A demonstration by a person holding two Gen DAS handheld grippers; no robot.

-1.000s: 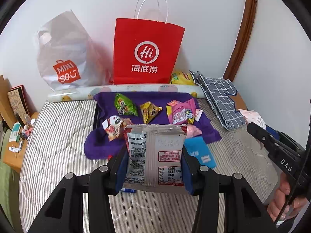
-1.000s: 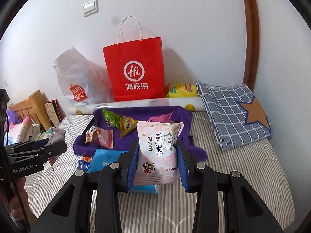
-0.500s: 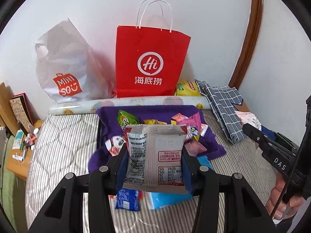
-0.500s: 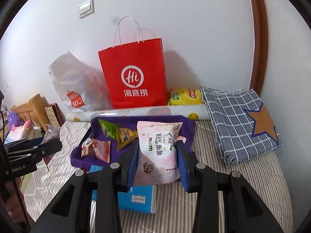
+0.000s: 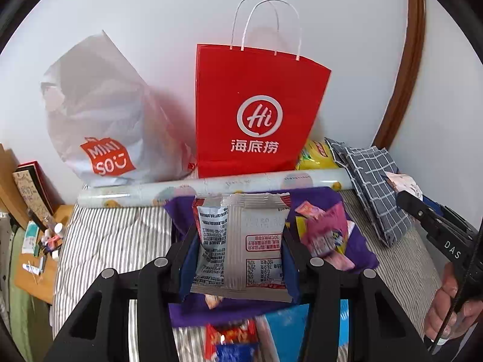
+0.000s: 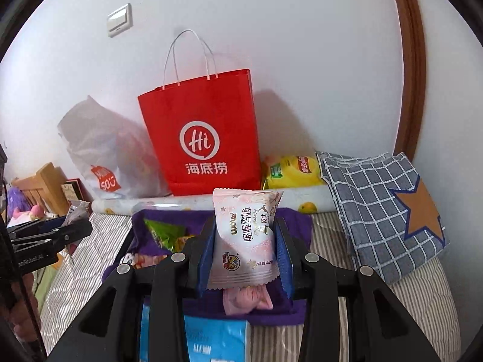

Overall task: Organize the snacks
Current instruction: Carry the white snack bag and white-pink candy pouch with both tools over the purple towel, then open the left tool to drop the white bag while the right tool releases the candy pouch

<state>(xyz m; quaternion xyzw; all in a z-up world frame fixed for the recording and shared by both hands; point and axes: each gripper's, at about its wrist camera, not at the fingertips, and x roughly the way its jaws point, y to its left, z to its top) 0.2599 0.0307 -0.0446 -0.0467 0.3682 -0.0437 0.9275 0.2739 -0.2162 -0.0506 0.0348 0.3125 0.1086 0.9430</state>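
Note:
My left gripper [image 5: 240, 253] is shut on a white snack packet [image 5: 241, 241] with its printed back facing the camera, held above a purple cloth [image 5: 356, 241]. My right gripper [image 6: 245, 250] is shut on a pink and white snack packet [image 6: 246, 235], also over the purple cloth [image 6: 297, 220]. Several loose snacks lie on that cloth: a pink pack [image 5: 324, 235] and a green pack [image 6: 161, 229]. A red paper bag [image 5: 256, 111] [image 6: 205, 138] stands upright against the wall behind the cloth. The right gripper shows at the left wrist view's right edge [image 5: 434, 226].
A white plastic bag [image 5: 99, 120] leans left of the red bag. A rolled patterned sheet [image 5: 211, 187] lies along the wall. A yellow pack [image 6: 291, 170] and folded checked fabric [image 6: 380, 199] sit at the right. Blue packs [image 6: 211, 341] lie on the striped bed [image 5: 114, 241].
Both grippers have moved forward toward the red bag with their packets, so the bag and purple cloth look larger and nearer. The grips have not changed.

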